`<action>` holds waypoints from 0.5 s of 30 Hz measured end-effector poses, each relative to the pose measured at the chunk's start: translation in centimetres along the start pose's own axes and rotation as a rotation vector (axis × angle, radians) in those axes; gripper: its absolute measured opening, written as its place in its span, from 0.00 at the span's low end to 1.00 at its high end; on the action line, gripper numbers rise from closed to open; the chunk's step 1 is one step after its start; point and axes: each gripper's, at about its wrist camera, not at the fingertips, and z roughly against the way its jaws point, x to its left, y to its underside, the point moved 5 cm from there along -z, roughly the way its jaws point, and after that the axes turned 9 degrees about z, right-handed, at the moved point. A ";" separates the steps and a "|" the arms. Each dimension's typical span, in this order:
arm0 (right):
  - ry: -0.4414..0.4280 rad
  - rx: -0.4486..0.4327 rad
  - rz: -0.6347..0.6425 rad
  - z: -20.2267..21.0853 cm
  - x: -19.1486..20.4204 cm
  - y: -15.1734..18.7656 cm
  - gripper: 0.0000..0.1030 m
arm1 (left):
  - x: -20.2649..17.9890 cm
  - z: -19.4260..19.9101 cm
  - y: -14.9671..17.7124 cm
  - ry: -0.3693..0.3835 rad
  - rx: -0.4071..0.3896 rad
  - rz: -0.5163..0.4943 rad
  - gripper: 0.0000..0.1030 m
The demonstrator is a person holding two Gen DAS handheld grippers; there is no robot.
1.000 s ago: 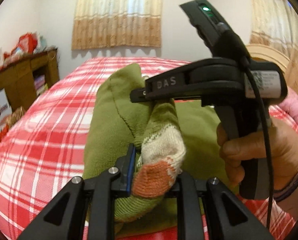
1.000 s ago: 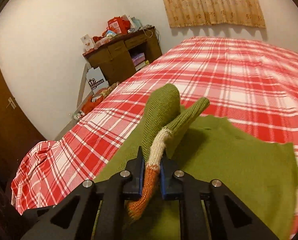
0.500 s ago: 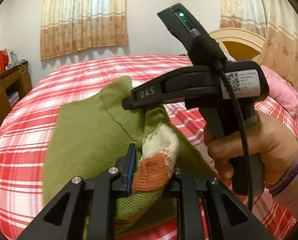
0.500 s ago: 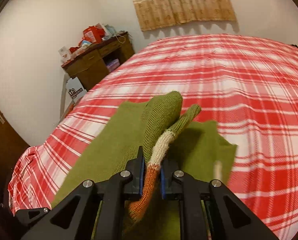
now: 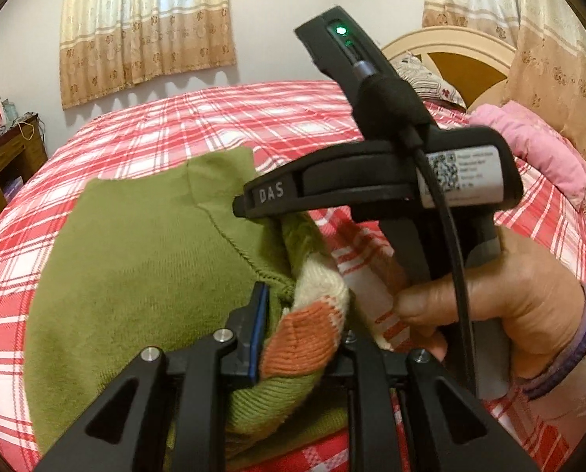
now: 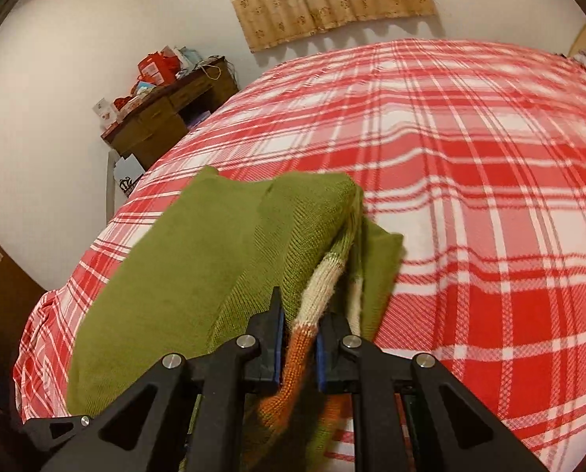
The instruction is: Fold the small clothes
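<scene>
Plaid bed (image 6: 469, 165) (green sweater (image 6: 182, 267) atop)

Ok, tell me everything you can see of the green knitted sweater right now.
The olive-green knitted sweater is a small, soft garment with a cream and orange striped ribbed band. It lies folded on the red-and-white plaid bedspread, its banded end lifted. Both grippers pinch that band: the left gripper and the right gripper, jaws closed on the cloth.

Olive-green sweater (image 5: 135, 255), cream-orange cuff (image 5: 304, 330); red-white plaid bedspread (image 6: 469, 157); pillow (image 5: 528, 145) seemingly pink.
</scene>
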 end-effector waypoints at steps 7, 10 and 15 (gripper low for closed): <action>-0.019 -0.048 -0.018 -0.1 -0.4 0.4 0.11 | -0.2 0.0 0.5 -0.012 0.008 0.013 0.19; -0.017 -0.053 -0.016 -0.1 -0.4 0.4 0.11 | -0.5 0.1 0.8 -0.026 0.007 0.006 0.19; -0.030 -0.058 -0.035 -0.2 -0.7 0.4 0.12 | -0.6 -0.1 0.8 -0.038 0.010 0.001 0.20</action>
